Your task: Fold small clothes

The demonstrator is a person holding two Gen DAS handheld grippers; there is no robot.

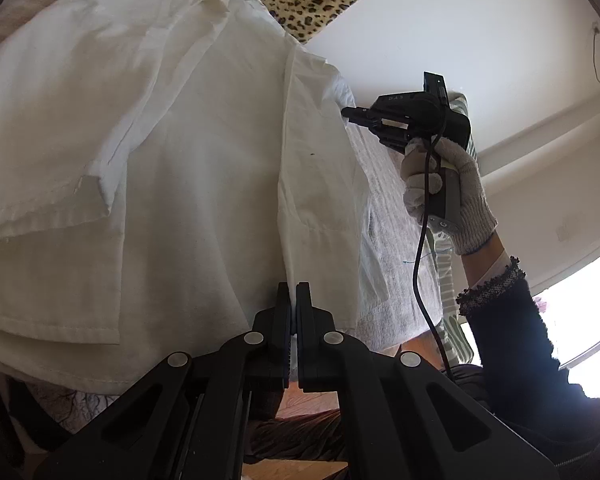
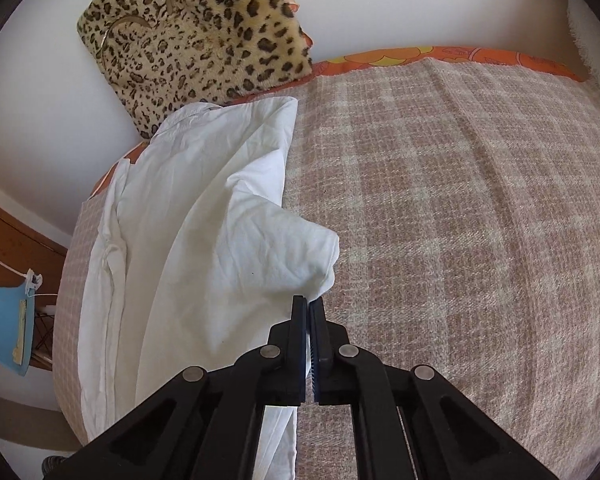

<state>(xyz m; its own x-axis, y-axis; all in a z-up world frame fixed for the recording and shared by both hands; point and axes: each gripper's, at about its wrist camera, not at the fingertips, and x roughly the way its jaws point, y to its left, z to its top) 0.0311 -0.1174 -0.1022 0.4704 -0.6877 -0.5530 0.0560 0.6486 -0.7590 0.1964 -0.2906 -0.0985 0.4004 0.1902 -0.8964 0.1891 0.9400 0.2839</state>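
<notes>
A fuzzy leopard-print cushion [image 2: 196, 36] leans against the plain white wall [image 2: 40, 92], with thin curved golden strips on its face. Below it spreads a woven blanket in a beige and cream check [image 2: 460, 208], covering the bed. Along the far edge of that blanket peeks an orange sheet with a yellow floral pattern [image 2: 452, 55]. At the left edge stands a light blue lampshade [image 2: 8, 324] (a white cord and clip sit just above it), beside a brown wooden panel [image 2: 20, 228]. The left wrist view shows a bright window [image 1: 580, 312] low on the right
</notes>
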